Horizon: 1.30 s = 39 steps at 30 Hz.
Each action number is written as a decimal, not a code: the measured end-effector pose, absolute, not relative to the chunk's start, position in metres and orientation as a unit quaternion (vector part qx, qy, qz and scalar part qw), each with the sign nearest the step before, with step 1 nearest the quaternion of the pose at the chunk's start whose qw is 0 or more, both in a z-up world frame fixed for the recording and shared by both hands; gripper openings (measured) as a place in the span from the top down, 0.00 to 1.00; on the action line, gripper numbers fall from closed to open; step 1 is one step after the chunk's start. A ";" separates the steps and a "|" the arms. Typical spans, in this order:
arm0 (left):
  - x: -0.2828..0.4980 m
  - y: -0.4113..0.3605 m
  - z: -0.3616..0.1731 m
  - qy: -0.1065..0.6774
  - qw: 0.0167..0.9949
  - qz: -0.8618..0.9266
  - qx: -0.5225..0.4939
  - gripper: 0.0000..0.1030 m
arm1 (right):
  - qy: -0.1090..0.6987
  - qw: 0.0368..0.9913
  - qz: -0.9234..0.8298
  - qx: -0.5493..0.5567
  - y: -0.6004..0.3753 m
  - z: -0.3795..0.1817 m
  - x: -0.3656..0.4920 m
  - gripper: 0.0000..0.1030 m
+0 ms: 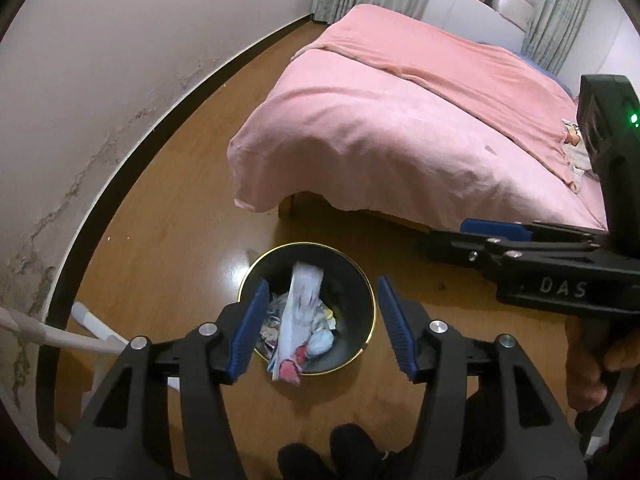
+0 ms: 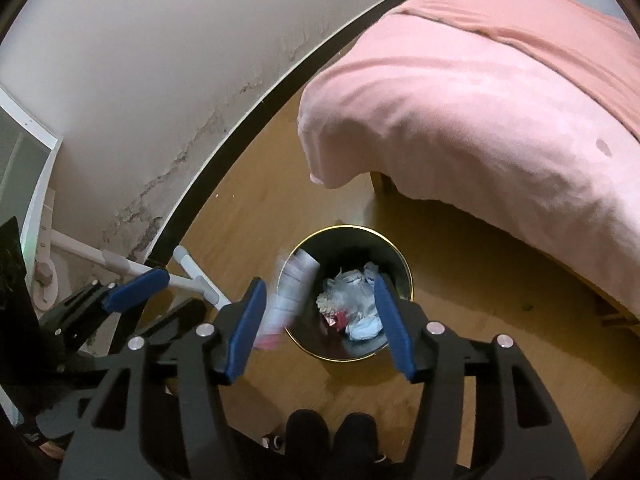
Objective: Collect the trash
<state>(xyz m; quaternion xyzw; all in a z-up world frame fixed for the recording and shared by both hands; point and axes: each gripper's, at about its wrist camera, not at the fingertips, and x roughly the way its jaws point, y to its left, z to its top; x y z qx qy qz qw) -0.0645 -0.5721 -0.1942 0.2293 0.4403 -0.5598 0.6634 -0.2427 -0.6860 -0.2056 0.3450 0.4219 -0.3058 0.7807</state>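
Note:
A black trash bin with a gold rim (image 1: 362,276) stands on the wooden floor by the bed; it also shows in the right wrist view (image 2: 402,258). It holds crumpled paper and wrappers (image 2: 352,300). A long white wrapper with a pink end (image 1: 298,320) is blurred in mid-air over the bin, between the fingers of my open left gripper (image 1: 320,324) without touching them. In the right wrist view this wrapper (image 2: 288,296) is at the bin's left rim. My right gripper (image 2: 320,320) is open and empty above the bin. It also shows in the left wrist view (image 1: 452,240).
A bed with a pink cover (image 1: 400,120) stands to the right of the bin, with some small items (image 1: 574,148) on it. A white pole stand (image 2: 132,268) leans by the cracked wall and dark baseboard (image 1: 132,172) on the left. The person's feet (image 2: 332,436) are below.

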 end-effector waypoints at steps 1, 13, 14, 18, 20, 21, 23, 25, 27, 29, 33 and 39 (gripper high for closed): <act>-0.065 -0.570 -0.190 0.440 0.664 -0.560 0.228 0.45 | 0.419 0.782 -0.307 0.344 -0.685 -0.201 -0.245 0.46; -0.062 -0.478 -0.073 0.376 0.730 -0.543 0.178 0.13 | 0.381 0.827 -0.300 0.284 -0.631 -0.113 -0.234 0.33; -0.056 -0.462 -0.063 0.369 0.744 -0.529 0.174 0.12 | 0.379 0.836 -0.288 0.272 -0.620 -0.102 -0.223 0.33; -0.024 -0.388 -0.030 0.359 0.795 -0.468 0.143 0.11 | 0.370 0.870 -0.232 0.227 -0.572 -0.064 -0.173 0.33; -0.003 -0.336 -0.017 0.357 0.826 -0.420 0.118 0.11 | 0.365 0.886 -0.198 0.204 -0.543 -0.048 -0.145 0.31; 0.003 -0.317 -0.013 0.356 0.837 -0.400 0.113 0.11 | 0.364 0.894 -0.180 0.192 -0.526 -0.041 -0.131 0.30; 0.019 -0.264 -0.006 0.352 0.866 -0.341 0.099 0.11 | 0.360 0.907 -0.141 0.166 -0.490 -0.027 -0.100 0.29; 0.030 -0.215 0.000 0.352 0.887 -0.287 0.085 0.11 | 0.358 0.917 -0.103 0.145 -0.457 -0.018 -0.075 0.29; 0.038 -0.167 0.003 0.352 0.903 -0.238 0.070 0.11 | 0.357 0.924 -0.061 0.125 -0.417 -0.011 -0.048 0.29; 0.042 -0.115 0.006 0.352 0.917 -0.179 0.056 0.11 | 0.358 0.927 -0.025 0.108 -0.383 -0.006 -0.025 0.29; 0.041 -0.031 0.005 0.356 0.930 -0.084 0.031 0.11 | 0.361 0.929 0.036 0.077 -0.321 -0.002 0.009 0.29; 0.025 0.047 0.003 0.357 0.934 -0.002 0.001 0.11 | 0.360 0.929 0.081 0.035 -0.242 -0.006 0.033 0.29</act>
